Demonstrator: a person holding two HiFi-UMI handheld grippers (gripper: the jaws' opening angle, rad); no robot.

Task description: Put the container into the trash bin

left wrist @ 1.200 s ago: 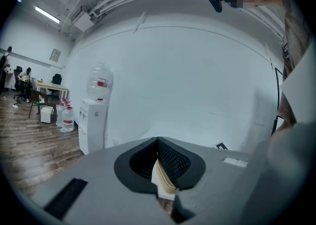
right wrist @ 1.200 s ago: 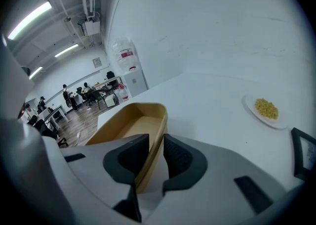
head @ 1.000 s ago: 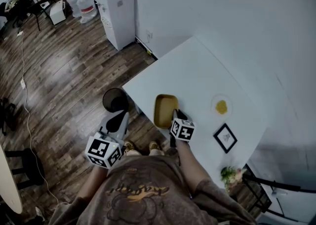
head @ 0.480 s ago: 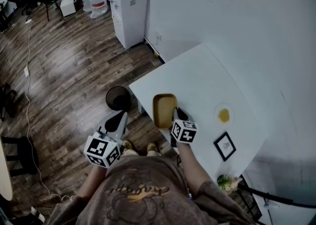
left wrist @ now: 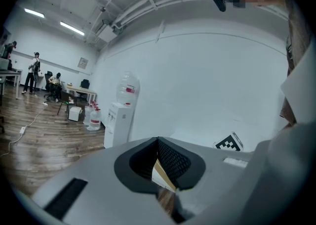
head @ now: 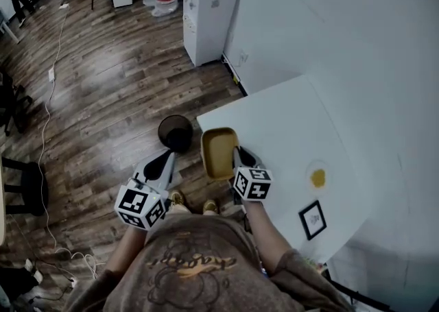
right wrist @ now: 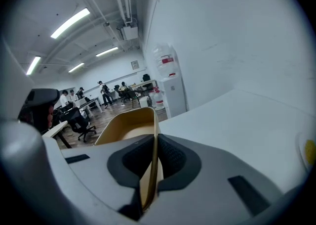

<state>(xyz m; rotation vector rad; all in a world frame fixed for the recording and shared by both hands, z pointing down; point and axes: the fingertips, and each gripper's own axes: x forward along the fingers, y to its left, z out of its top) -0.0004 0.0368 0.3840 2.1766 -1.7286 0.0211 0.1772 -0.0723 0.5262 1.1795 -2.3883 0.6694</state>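
Closest in, at six o'clock of the head view: pinching the near rim of the mustard-yellow rectangular plastic container [head: 218,153] with the right gripper [head: 236,158], black pads clenched on that thin wall, seen edge-on in the right gripper view. Gripping by the rim, most likely because only a thin edge fits between such narrow jaws. Holding the tray with its open face up, half over the corner of the white rectangular table [head: 288,118] and half over the dark wood plank floor [head: 103,77]. Looks lifted rather than resting, and already leaning toward the drop.

Over at seven o'clock: keeping the left gripper [head: 167,158] squeezed tip to tip on nothing, nose aimed toward twelve o'clock. Judged a spare hand, parked low and clear of the carry path.

A little further, at eleven o'clock from the tray: the small round black trash bin [head: 175,132], standing on the floor just beside the table corner, mouth open. Handy spot, keeping the trip short. Not yet over that mouth, so still to come: swinging toward eleven o'clock and letting go. Worth tipping one narrow end in first, going by how broad the tray looks against the opening.

Out at three and four o'clock, well apart: a pale round plate with a yellow morsel [head: 317,177] and a small black-framed picture [head: 312,219], no part of this job
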